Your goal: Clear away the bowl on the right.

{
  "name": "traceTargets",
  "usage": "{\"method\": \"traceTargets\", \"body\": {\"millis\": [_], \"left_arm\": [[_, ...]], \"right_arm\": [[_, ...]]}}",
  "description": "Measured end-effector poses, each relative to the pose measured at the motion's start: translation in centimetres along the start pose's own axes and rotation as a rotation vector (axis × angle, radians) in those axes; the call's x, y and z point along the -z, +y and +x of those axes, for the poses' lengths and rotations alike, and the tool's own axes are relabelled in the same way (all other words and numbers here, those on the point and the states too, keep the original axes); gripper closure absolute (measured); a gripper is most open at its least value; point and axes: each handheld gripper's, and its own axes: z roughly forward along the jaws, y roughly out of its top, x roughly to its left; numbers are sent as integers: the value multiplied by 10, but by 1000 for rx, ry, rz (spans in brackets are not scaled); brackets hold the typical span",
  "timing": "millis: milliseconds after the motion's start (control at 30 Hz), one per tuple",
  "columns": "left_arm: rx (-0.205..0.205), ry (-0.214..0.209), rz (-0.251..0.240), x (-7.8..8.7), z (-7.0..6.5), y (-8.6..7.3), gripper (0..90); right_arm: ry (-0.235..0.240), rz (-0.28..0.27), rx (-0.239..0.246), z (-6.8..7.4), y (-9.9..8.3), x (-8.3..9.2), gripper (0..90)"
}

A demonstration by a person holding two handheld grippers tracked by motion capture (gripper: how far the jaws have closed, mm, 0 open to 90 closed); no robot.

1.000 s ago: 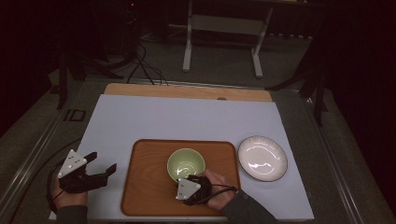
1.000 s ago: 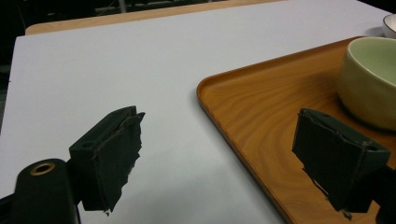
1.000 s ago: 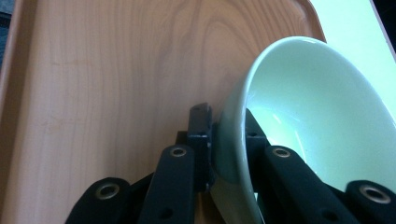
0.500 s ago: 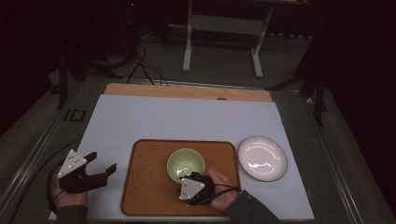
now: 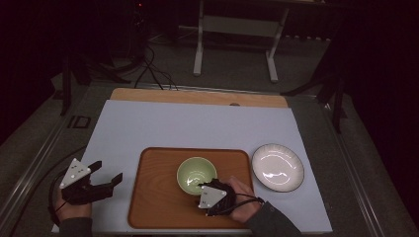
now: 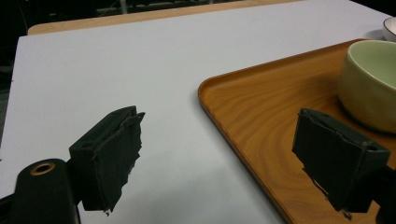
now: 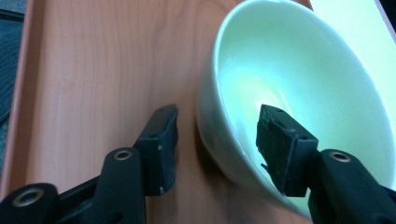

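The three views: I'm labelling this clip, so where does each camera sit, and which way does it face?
High view: above the person's side, facing forward and down on the table; forearms, left gripper, right gripper.
Left gripper view: on the left gripper, facing the wooden tray; jaws wide apart.
Right gripper view: on the right gripper, jaws straddling the green bowl's wall.
All three views share the bowl and the tray.

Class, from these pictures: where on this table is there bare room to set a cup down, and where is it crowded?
Free: the white sheet beyond the tray, up to the wooden strip at the far edge. Also the tray's left half, between its left rim and the green bowl.

Crowded: the right gripper straddles the bowl's rim, and the white plate fills the right side.
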Motion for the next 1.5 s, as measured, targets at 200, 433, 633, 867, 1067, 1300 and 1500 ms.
{"method": "traceTargets", "body": {"millis": [200, 433, 633, 867, 1067, 1300, 1500], "left_arm": [[1, 2, 1, 0, 0, 0, 152], [0, 4, 2, 0, 0, 0, 151], [1, 4, 0, 0, 0, 0, 151], [0, 4, 3, 0, 0, 0, 151], [-1, 5, 3, -1, 0, 0, 151], [-1, 6, 3, -1, 0, 0, 151], [1, 7, 0, 0, 0, 0, 151]], "right_arm": [[-22, -8, -22, -4, -6, 8, 461], [-59, -28, -57, -11, -14, 20, 457], [-65, -42, -80, -14, -17, 26, 443], [-76, -38, -89, -17, -20, 33, 433], [-74, -10, -100, -18, -28, 37, 430], [-105, 2, -137, -24, -42, 44, 424], [-144, 29, -191, -30, -63, 49, 424]]}}
